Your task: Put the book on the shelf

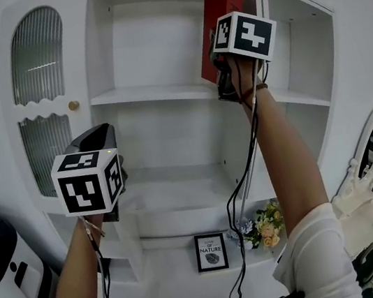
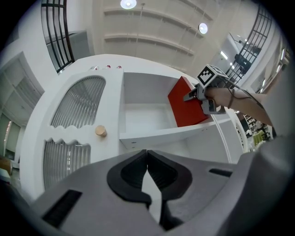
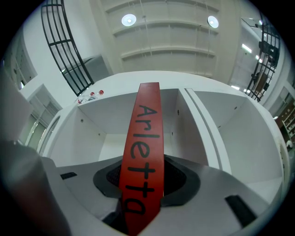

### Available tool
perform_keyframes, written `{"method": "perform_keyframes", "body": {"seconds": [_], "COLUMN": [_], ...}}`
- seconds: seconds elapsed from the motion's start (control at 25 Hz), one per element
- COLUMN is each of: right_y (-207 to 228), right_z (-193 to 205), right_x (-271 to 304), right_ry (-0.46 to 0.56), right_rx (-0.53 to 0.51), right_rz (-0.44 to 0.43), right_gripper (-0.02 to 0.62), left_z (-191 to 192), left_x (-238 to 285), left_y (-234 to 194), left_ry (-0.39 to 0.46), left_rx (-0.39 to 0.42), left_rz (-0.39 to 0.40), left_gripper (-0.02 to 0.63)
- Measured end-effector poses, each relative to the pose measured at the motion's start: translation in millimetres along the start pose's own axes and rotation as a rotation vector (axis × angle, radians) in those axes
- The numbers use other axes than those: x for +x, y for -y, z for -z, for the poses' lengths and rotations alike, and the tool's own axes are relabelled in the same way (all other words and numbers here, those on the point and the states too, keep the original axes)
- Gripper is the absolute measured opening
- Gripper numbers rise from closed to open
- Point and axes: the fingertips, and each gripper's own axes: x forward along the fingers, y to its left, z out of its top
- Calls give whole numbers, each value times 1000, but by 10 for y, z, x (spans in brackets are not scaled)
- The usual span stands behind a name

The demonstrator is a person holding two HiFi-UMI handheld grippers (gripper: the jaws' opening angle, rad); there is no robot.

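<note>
A red book [image 1: 221,15] with black letters on its spine [image 3: 144,156] stands upright in the top compartment of the white shelf unit [image 1: 156,93], near that compartment's right wall. My right gripper [image 1: 228,78] is shut on the book's spine, held up at shelf height. In the left gripper view the red book [image 2: 186,103] shows on the upper shelf with the right gripper at its edge. My left gripper [image 2: 147,179] hangs lower at the left, in front of the cabinet door, jaws shut with nothing between them.
The shelf unit has a ribbed glass door [image 1: 43,98] with a round knob [image 1: 74,105] at left, a middle shelf [image 1: 178,181] and a further compartment [image 1: 304,47] at right. Below stand a small framed print [image 1: 211,251] and flowers [image 1: 267,227]. A white mirror [image 1: 367,150] is at right.
</note>
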Motion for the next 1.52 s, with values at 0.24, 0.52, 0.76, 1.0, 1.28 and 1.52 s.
{"method": "perform_keyframes", "body": {"seconds": [0.24, 0.52, 0.76, 1.0, 1.28, 1.52], "right_y": [2, -11, 24, 13, -3, -14], "right_z": [78, 200, 285, 311, 339, 327], "right_x": [103, 186, 264, 312, 346, 328], "right_ry": [-19, -36, -50, -59, -60, -39], "right_rx": [-6, 4, 0, -8, -28, -50], "right_rz": [11, 12, 21, 9, 2, 4], "right_gripper": [181, 181, 181, 184, 190, 195], "left_z": [-20, 45, 113, 151, 178, 233], "left_x": [-19, -8, 39, 86, 72, 76], "left_y": [28, 70, 91, 123, 173, 210], "left_ry": [6, 1, -3, -8, -15, -27], "left_rx": [10, 20, 18, 20, 23, 21], "left_rz": [7, 21, 32, 40, 42, 45], "left_gripper": [9, 8, 8, 9, 8, 9]}}
